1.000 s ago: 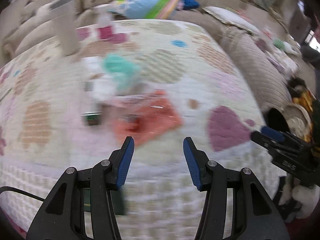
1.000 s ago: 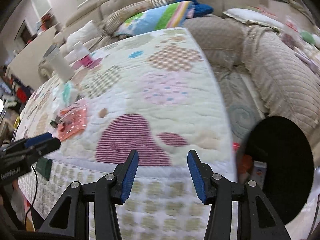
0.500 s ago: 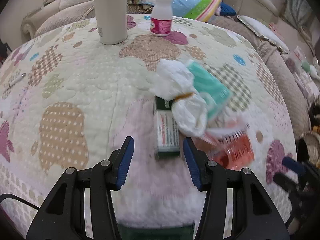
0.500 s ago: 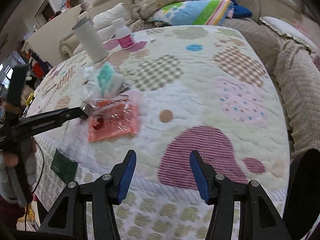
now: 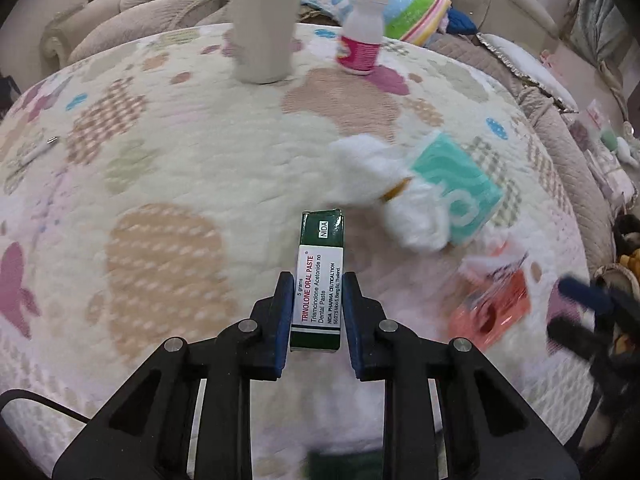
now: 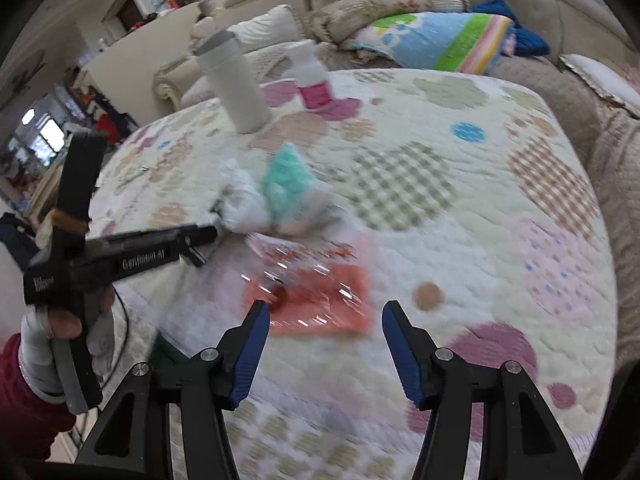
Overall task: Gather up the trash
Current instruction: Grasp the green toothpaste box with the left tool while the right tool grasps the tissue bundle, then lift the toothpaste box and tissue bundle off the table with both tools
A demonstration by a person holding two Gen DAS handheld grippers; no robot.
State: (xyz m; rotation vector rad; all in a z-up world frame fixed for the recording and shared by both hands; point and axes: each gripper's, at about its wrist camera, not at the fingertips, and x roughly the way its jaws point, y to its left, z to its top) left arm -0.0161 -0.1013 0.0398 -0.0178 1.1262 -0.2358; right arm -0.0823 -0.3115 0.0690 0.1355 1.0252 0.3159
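My left hand-held gripper point(image 5: 316, 312) had just clamped the box point(image 5: 319, 280); the right point(image 6: 322, 344) hung apart. Gripped near one end, the box could pivot loose when lifted.

Green/white box point(image 5: 319, 280), left wrist view: "NIDA" on the green end; on the white face "5 grams", "TRINOLONE ORAL PASTE" in red, "Triamcinolone Acetonide", "Dental Paste", "NIDA PHARMA", plus an address line w/ "Thailand", rest too small to read. Left gripper point(image 6: 200, 240), right wrist view: white print on its black arm, approx. "GenRobot.AI", letters smeared; a 2nd white mark near the handle, unreadable. Bottle point(image 5: 362, 36): pink label, print too blurred.
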